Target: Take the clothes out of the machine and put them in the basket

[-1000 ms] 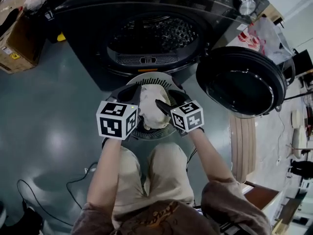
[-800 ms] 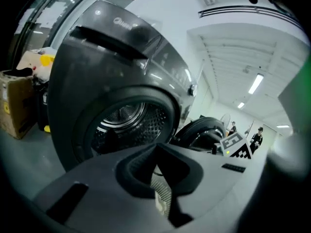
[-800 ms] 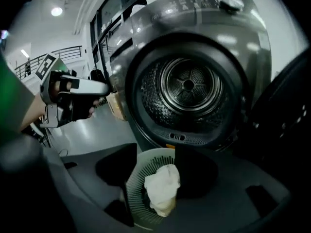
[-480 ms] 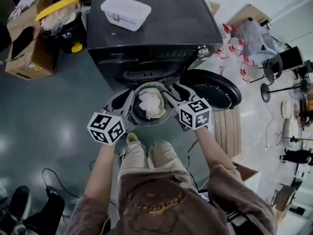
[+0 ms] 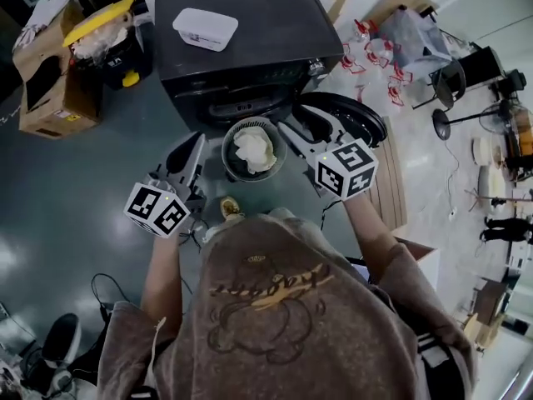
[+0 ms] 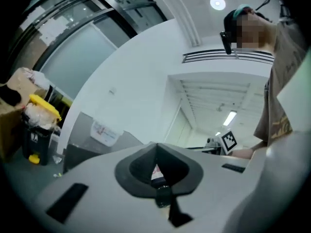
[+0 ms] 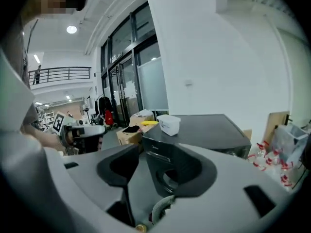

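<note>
The dark washing machine (image 5: 241, 40) stands at the top of the head view, its round door (image 5: 354, 132) swung open to the right. In front of it on the floor sits the round basket (image 5: 229, 136) with a pale cloth (image 5: 253, 148) inside. My left gripper (image 5: 185, 148) hovers left of the basket, well above it, its jaws (image 6: 155, 152) shut on nothing. My right gripper (image 5: 298, 122) is up at the basket's right. Its jaws (image 7: 142, 154) have just been closing a little but stand open and empty, with the machine (image 7: 204, 130) and basket rim (image 7: 160, 208) showing beyond.
A white lidded box (image 5: 205, 28) rests on the machine top. Cardboard boxes (image 5: 50, 90) and a yellow-lidded bin (image 5: 104, 32) stand at the left. A wooden board (image 5: 387, 186) lies to the right, with cables (image 5: 108, 290) on the floor.
The person has stood up. Both grippers have risen away from the basket and spread apart. The cloth stays in the basket, and the view now looks down from higher.
</note>
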The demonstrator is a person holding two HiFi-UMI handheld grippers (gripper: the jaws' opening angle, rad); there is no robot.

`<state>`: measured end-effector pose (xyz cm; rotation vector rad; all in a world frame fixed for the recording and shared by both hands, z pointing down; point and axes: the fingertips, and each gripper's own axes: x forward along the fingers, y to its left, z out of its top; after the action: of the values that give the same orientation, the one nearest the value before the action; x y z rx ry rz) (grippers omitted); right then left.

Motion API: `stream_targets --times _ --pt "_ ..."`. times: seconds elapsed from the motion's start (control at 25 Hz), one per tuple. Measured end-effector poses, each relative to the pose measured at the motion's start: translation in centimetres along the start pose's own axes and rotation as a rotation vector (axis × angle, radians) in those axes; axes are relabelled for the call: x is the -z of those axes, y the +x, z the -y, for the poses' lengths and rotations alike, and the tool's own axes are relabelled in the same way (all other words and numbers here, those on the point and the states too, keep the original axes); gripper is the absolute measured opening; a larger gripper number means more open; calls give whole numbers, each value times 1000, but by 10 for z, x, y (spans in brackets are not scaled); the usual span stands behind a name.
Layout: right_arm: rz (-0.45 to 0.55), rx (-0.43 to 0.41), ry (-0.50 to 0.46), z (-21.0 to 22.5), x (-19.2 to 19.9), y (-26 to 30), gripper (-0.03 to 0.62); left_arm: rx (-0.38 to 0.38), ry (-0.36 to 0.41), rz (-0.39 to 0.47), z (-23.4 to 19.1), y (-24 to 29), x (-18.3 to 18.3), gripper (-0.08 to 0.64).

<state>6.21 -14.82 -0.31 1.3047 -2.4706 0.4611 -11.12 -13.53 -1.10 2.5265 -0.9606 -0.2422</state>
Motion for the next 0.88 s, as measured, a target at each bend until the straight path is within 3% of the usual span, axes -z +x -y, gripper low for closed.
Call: stream_targets --times 0.28,0.36,0.44,0.52,0.64,0.88 --pt "87 -25 -23 -8 -21 -42 213 76 157 -119 40 20 -27 5" --pt "106 -53 -33 -4 -23 -48 161 76 209 -107 49 27 -32 5" --pt "130 -86 -28 2 -25 -49 60 64 247 -87 55 35 -31 5" --pt "146 -122 -42 8 -26 -45 -3 53 252 -69 58 44 -26 5" --pt "167 -172 -84 12 -24 -37 -3 30 251 -55 56 55 -18 5" --pt "206 -163 -26 39 -17 -32 -3 -17 230 -40 53 69 -7 5"
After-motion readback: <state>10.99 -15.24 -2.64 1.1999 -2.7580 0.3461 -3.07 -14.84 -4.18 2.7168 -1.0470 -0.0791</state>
